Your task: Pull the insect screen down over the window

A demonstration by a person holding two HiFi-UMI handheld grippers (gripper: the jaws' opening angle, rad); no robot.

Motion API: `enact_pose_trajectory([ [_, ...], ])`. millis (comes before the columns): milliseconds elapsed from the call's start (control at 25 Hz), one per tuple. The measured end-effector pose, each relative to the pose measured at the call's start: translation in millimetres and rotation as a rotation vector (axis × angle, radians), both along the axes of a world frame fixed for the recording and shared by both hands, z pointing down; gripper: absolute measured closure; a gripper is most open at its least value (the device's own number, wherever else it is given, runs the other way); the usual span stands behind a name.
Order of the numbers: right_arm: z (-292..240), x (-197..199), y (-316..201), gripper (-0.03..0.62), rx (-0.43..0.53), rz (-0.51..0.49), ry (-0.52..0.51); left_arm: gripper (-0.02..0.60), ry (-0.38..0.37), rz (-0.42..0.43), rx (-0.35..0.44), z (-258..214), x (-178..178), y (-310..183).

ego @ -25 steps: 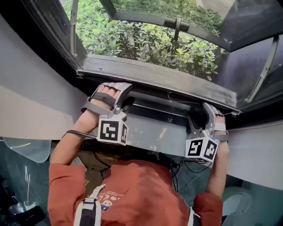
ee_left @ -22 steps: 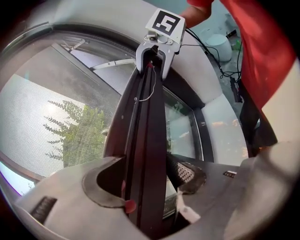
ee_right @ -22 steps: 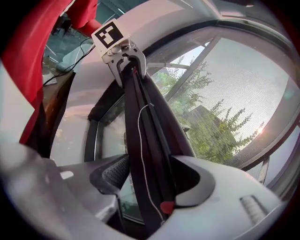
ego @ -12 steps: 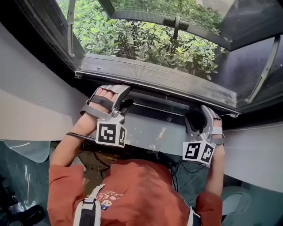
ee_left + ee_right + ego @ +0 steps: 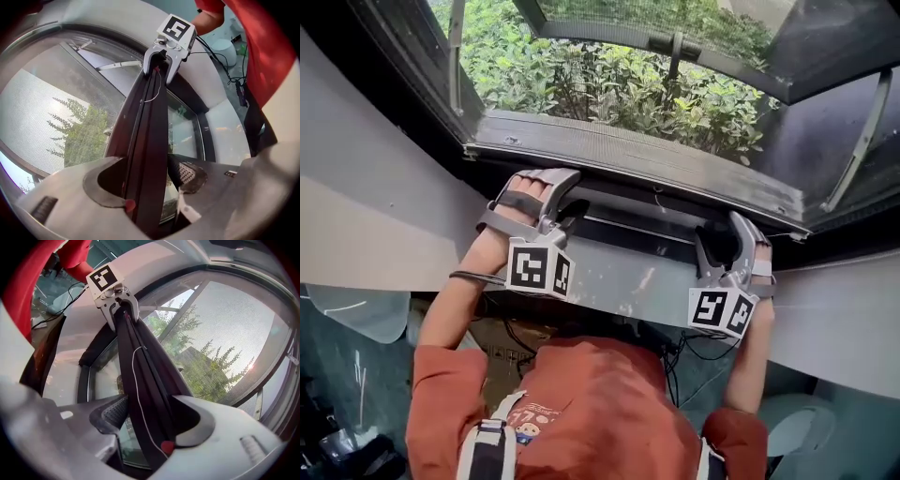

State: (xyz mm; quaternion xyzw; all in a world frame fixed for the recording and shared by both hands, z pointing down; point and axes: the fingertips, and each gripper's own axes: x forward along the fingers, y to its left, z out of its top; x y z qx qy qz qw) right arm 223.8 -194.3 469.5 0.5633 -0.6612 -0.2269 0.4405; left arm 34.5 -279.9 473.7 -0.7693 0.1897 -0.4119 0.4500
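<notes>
The insect screen's dark bottom bar (image 5: 628, 232) lies low across the window, just above the sill. Its grey mesh (image 5: 56, 103) (image 5: 229, 333) stretches away behind it, with trees showing through. My left gripper (image 5: 565, 202) (image 5: 150, 176) straddles the bar's (image 5: 150, 117) left end, jaws wide, with a sliver of glass showing between one pad (image 5: 190, 174) and the bar. My right gripper (image 5: 720, 239) (image 5: 150, 420) straddles the bar's (image 5: 140, 362) right end in the same way, open. A thin white cord (image 5: 133, 380) runs along the bar.
A white sill and wall (image 5: 375, 216) curve around below the window. The glass sash hangs open outward with a metal stay (image 5: 853, 141) at the right. Shrubs (image 5: 609, 94) fill the outside. Cables (image 5: 694, 352) hang beneath the sill near the person's red top.
Both grippers stay on the bar near the sill. The left one shifts slightly down and back; the bar's height looks unchanged.
</notes>
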Motion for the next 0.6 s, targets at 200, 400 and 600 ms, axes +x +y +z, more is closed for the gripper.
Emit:
enact_pose_trajectory([
  [200,-1.9,3.0,-0.4,0.298,-0.006,0.011,0.025,0.304,0.022,-0.009,-0.005,-4.2,1.9,-0.4],
  [400,-2.6,1.9,-0.1,0.298,0.004,0.009,-0.004,0.304,0.064,-0.011,-0.026,-5.2,0.6,1.8],
  [600,-6.0,1.7,-0.4,0.298,0.029,0.012,-0.047,0.304,0.149,-0.032,-0.046,-8.2,2.1,3.3],
])
